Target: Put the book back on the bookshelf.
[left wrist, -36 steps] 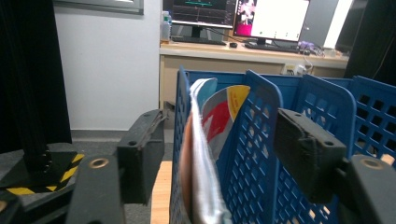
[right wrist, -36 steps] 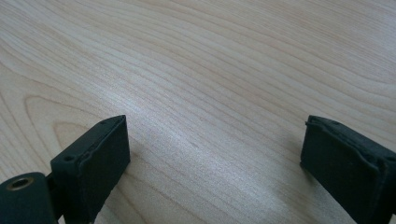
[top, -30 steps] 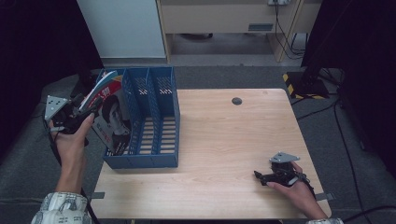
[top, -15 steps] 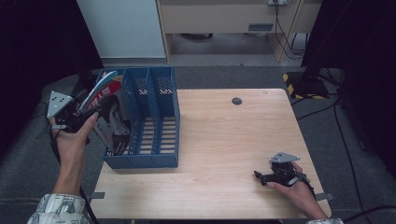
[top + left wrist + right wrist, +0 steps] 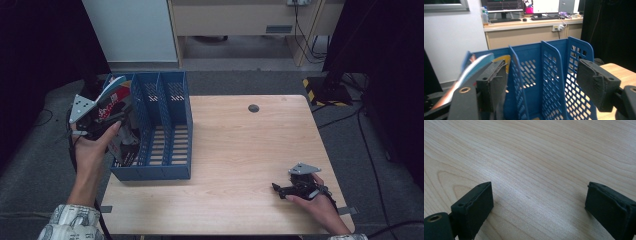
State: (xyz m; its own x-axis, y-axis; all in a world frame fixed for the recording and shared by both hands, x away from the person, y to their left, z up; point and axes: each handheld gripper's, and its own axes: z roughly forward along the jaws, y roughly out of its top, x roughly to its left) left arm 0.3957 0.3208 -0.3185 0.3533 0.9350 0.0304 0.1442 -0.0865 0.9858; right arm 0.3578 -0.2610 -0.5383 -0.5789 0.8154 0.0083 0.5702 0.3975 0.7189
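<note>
Near right, the right gripper [image 5: 276, 189] is parked on the table [image 5: 240, 145], jaws spread wide and empty, probably just kept out of the way. Farther left, the left gripper [image 5: 544, 85] has just been opening its jaws with nothing between them. The magazine [image 5: 112, 95] is left leaning in the leftmost slot of the blue rack [image 5: 175, 100], and its clearance outside the pads is made plainer by the left gripper view than from above.

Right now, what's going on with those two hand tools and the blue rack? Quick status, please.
Left tool open beside magazines in blue rack, jaws just widening. Right tool open, resting on table. Nothing in the way.
</note>
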